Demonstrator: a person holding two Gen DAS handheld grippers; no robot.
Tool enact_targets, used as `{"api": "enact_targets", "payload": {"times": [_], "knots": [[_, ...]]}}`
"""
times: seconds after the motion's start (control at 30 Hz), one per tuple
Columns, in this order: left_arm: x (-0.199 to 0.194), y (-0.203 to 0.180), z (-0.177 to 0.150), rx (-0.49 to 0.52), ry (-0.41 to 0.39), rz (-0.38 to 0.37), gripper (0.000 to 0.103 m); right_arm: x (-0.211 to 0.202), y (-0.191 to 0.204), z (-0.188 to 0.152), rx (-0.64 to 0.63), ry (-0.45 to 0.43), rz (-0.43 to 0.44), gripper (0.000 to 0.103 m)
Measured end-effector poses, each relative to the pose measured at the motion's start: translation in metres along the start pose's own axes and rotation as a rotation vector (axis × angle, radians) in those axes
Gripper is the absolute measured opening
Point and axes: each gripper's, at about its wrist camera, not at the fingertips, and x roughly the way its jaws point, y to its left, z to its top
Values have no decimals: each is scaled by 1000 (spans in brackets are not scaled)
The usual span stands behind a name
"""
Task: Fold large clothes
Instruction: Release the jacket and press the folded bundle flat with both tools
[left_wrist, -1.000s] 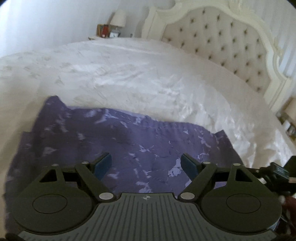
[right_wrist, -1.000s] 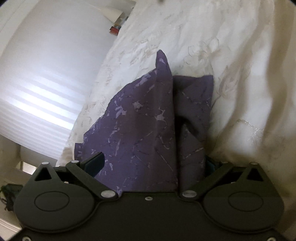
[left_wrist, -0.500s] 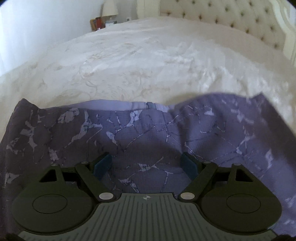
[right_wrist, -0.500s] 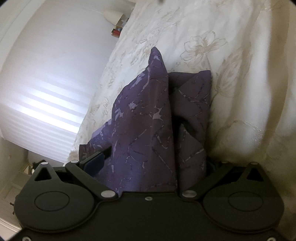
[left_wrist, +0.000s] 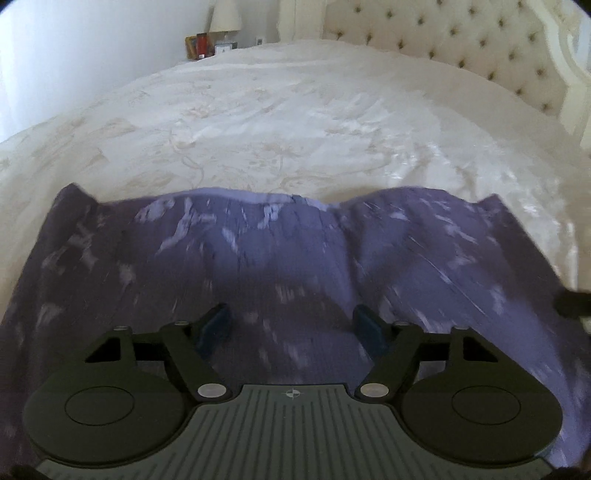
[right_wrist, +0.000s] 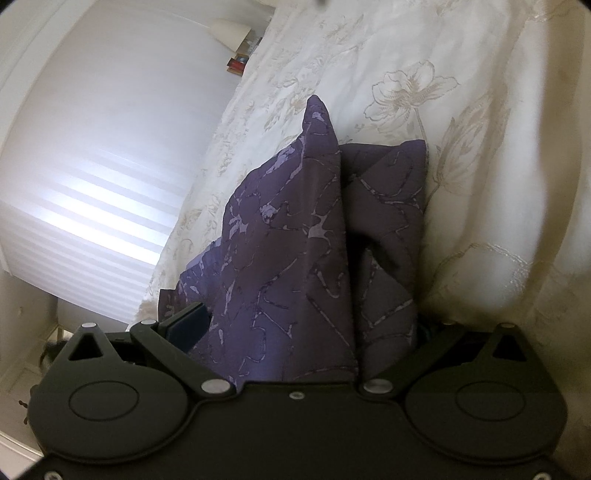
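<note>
While the left tool (left_wrist: 291, 328) closes over purple cloth (left_wrist: 280, 266) – right tool (right_wrist: 306, 325) holds bunched fabric

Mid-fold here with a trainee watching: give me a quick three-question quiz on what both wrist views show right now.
1. True or false: the purple garment lies on a cream bedspread.
2. Multiple choice: in the right wrist view, the cloth between the right gripper's fingers is A) spread flat, B) bunched into upright folds, C) absent.
3. Fill in: behind the bed, next to the tufted headboard, a ____ stands on the nightstand.

Key: 1 true; 2 B; 3 lamp. The left gripper's jaws are closing over the garment, its pads not yet pressing on it.
</note>
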Motion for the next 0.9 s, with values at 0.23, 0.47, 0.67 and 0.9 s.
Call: {"api": "enact_targets", "payload": {"times": [0.23,0.47,0.67,0.9], "knots": [[-42,3,-43,18,-8,22,66,0,1,0,-3,-1,-2,103],[-47,4,-67,-33,-3,32,66,0,1,0,-8,-5,-3,103],[-41,-2,-71,-18,-10,55,66,-4,-2,1,-4,-8,-3,103],[-67,-5,-72,-35,-50,-9,60,-11,-3,2,21,11,6,103]]}}
